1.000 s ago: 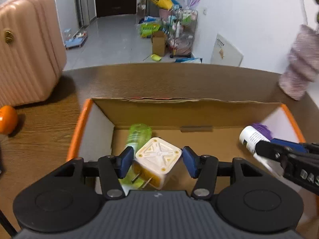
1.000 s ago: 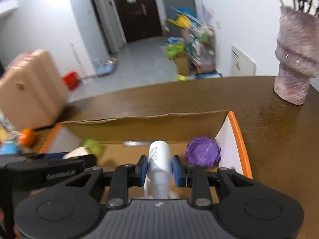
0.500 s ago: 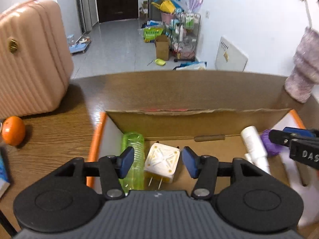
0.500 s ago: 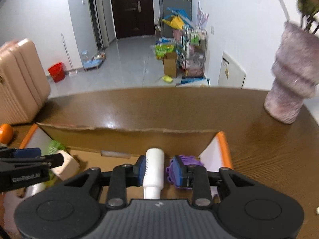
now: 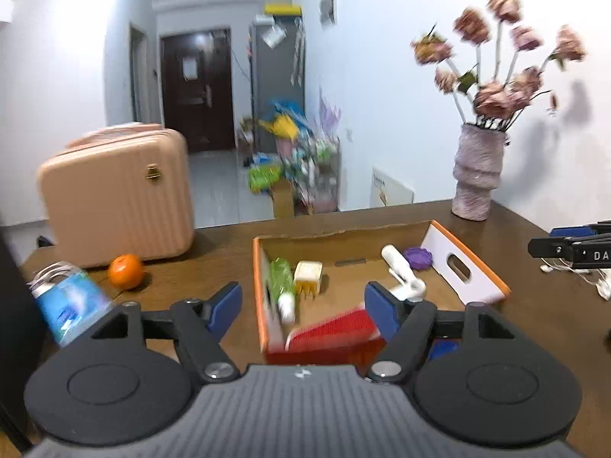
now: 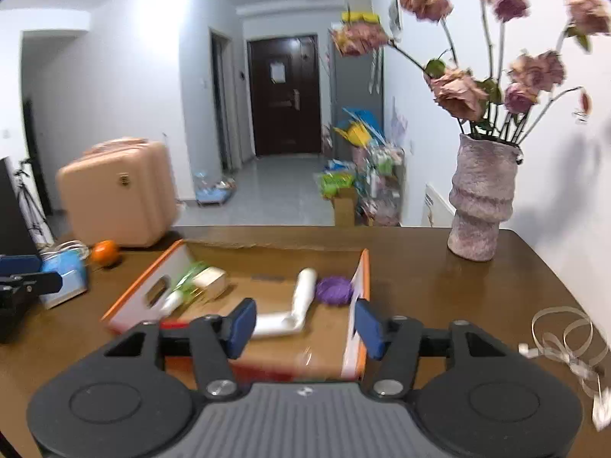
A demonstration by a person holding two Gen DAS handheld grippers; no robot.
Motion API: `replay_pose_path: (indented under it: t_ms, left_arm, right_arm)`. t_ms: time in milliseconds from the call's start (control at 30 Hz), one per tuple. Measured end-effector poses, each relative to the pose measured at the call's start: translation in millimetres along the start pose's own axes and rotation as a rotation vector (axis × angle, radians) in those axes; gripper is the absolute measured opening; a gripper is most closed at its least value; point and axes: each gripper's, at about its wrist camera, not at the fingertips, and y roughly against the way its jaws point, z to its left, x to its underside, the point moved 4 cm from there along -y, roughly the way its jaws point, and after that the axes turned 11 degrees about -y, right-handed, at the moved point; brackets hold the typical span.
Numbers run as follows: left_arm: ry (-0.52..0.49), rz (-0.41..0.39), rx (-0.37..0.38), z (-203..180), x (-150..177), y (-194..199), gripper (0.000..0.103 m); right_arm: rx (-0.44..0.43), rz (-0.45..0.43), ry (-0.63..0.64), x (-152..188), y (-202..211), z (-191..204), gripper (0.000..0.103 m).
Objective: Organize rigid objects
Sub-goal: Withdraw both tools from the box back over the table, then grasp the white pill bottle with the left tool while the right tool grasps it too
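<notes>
An orange-rimmed cardboard box sits on the wooden table. In it lie a green bottle, a white-and-yellow plug cube, a white bottle and a purple round piece. My left gripper hovers back from the box's near left corner, jaws opening, nothing between them. Over the near right end, my right gripper also has its jaws opening and holds nothing.
A pink suitcase stands at the back left, with an orange and a blue-labelled container in front of it. A vase of dried flowers stands at the back right. White cable lies on the table's right side.
The left gripper let go of the plug cube and the right one let go of the white bottle. Both pulled back and up from the box, jaws wider.
</notes>
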Motion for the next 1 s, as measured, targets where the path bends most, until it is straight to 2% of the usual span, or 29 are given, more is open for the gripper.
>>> replay_pose_path:
  t_ms: [133, 200, 267, 333, 400, 500, 600, 700, 867, 933, 1000]
  left_arm:
    - [0.019, -0.063, -0.029, -23.3, 59.1, 69.3, 0.079]
    - [0.021, -0.091, -0.037, -39.4, 84.0, 99.0, 0.082]
    - [0.022, -0.107, -0.034, -53.2, 109.1, 120.4, 0.082]
    - [0.041, -0.101, -0.039, -68.2, 138.4, 138.0, 0.082]
    - [0.053, -0.051, -0.018, -85.7, 166.8, 148.0, 0.082]
    - [0.006, -0.027, 0.018, -104.7, 191.1, 159.3, 0.082]
    - [0.005, -0.021, 0.032, -113.3, 198.3, 163.5, 0.082]
    - [0.024, -0.014, 0.036, -113.5, 198.5, 162.2, 0.082]
    - [-0.003, -0.011, 0.061, -124.5, 199.4, 157.7, 0.082]
    - [0.007, -0.003, 0.082, -128.0, 196.2, 150.8, 0.079]
    - [0.029, 0.000, 0.116, -130.5, 187.4, 140.9, 0.071]
  right_arm:
    - [-0.038, -0.048, 0.016, 58.8, 54.0, 7.1, 0.063]
    - [-0.093, -0.064, 0.004, 93.7, 75.3, 8.9, 0.074]
    - [-0.103, -0.052, -0.001, 127.6, 87.0, 10.7, 0.073]
    - [-0.105, -0.049, -0.006, 162.3, 102.8, 12.8, 0.073]
    - [-0.108, -0.037, -0.022, 191.6, 117.7, 14.8, 0.074]
    - [-0.127, -0.002, -0.024, 219.3, 132.6, 18.3, 0.074]
    - [-0.142, 0.001, -0.046, 231.4, 139.7, 19.1, 0.074]
    - [-0.127, -0.015, -0.046, 230.5, 141.8, 17.6, 0.073]
    - [-0.110, -0.018, -0.063, 229.3, 139.6, 10.0, 0.073]
    - [-0.097, -0.013, -0.072, 228.4, 133.8, 4.8, 0.073]
    - [-0.081, -0.008, -0.078, 224.3, 125.9, -1.9, 0.071]
